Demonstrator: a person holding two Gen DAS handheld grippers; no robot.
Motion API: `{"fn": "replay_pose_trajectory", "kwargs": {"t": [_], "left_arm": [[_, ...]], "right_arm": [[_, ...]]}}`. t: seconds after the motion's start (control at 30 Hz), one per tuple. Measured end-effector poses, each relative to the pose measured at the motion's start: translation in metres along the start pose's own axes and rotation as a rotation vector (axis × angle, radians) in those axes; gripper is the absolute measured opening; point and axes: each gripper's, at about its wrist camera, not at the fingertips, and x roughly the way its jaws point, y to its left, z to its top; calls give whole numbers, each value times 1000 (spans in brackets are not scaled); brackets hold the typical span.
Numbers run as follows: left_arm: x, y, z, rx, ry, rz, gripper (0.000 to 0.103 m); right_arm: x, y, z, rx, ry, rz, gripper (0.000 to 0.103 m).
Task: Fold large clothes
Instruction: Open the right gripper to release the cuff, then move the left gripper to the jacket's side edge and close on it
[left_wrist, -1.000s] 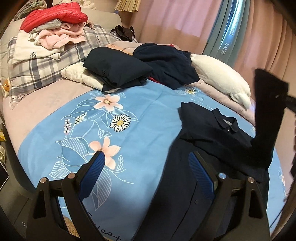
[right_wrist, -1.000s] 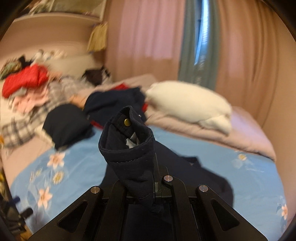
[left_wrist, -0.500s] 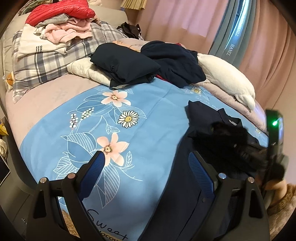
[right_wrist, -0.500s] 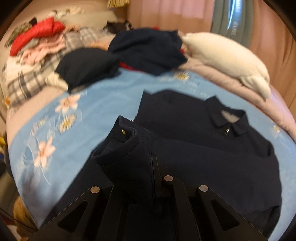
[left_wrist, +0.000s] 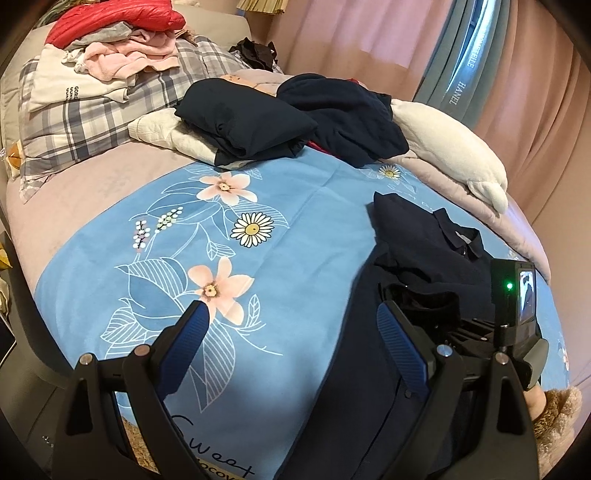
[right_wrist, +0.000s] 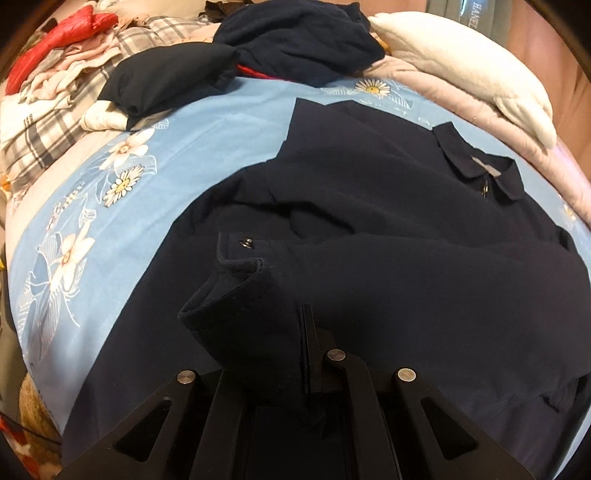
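A bed (left_wrist: 92, 218) under a blue floral cover (left_wrist: 303, 206) carries a navy collared jacket (right_wrist: 388, 206) spread flat on its right half, collar toward the white pillow (left_wrist: 454, 147). The right claw (right_wrist: 306, 354) is clenched on the jacket's sleeve cuff (right_wrist: 236, 295), laid across its front. The left claw (left_wrist: 291, 325) hangs released above the cover at the jacket's left edge.

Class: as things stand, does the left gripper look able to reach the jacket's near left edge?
Probably yes: the left gripper is open and empty, and the navy jacket lies uncovered right below it.
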Motion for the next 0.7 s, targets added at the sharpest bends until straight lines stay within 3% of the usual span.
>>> {"fn": "replay_pose_trajectory", "kwargs": {"t": [0.4, 0.53, 0.57, 0.7], "left_arm": [[2, -18, 4, 15, 20, -78, 97], [5, -29, 4, 30, 32, -114, 98], [7, -33, 4, 32, 40, -126, 98], [17, -45, 3, 42, 83, -168, 99]], "right_arm": [[-38, -21, -9, 54, -50, 96, 7], [-57, -36, -17, 101, -100, 117, 46], [-63, -41, -20, 117, -114, 126, 52], [-81, -54, -30, 146, -187, 161, 57]]}}
